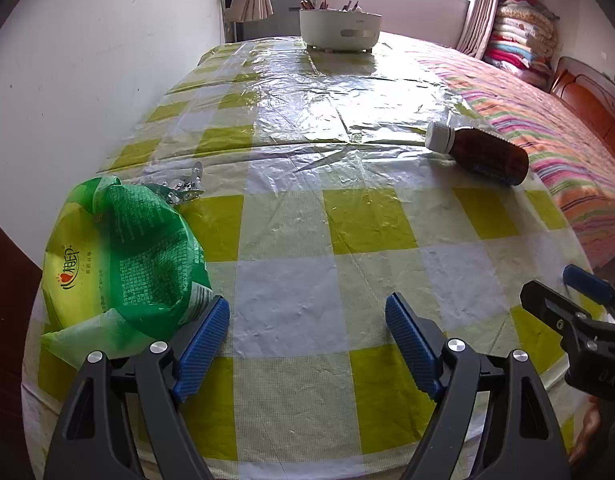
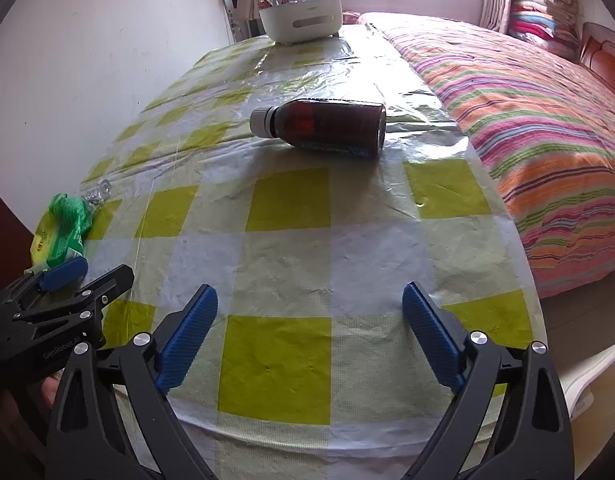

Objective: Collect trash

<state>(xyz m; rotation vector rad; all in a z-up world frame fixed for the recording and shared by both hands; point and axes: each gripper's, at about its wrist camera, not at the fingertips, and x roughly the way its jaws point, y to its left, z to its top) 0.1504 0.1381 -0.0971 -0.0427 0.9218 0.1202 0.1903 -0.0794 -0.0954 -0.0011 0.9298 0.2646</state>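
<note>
A brown translucent bottle with a ribbed white cap lies on its side on the tabletop, which is covered in wrinkled clear plastic over a yellow-green and white check cloth. Well to the bottle's left, by the wall, lies a crumpled green printed wrapper with a scrap of clear crinkled film touching its far edge. Beyond the bottle, at the tabletop's far end, stands a white round bin holding assorted litter, contents unclear. The left gripper stands wide open, empty, its ridged blue pad just beside the wrapper. The right gripper stands wide open, empty, short of the bottle.
</note>
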